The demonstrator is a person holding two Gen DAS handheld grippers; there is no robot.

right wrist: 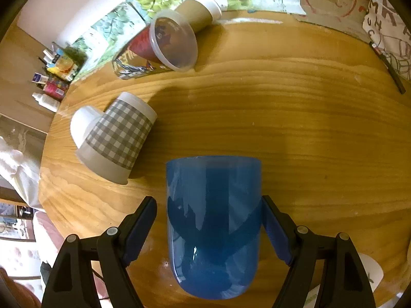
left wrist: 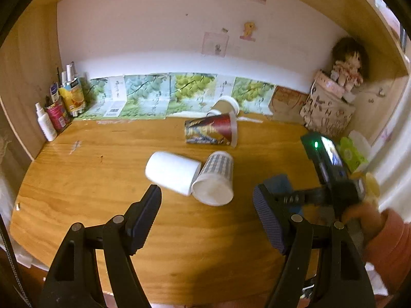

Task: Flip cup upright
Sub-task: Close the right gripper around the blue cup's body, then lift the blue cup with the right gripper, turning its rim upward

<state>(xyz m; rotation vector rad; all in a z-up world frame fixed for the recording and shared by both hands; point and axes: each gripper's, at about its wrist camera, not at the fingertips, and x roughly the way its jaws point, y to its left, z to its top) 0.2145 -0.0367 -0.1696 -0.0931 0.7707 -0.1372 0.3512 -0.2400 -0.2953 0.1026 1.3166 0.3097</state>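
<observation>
A blue cup lies on its side on the wooden table, rim pointing away, between the open fingers of my right gripper. The left pad stands a little off the cup; the right pad is at its wall. In the left wrist view only a bit of the blue cup shows behind my right gripper. My left gripper is open and empty, hovering just short of a white cup and a grey checked cup, both on their sides.
A red printed cup with a clear lid and a brown cup lie further back. Bottles and cans stand at the back left. A patterned bag with a doll sits at the back right. Green packets lie at the right.
</observation>
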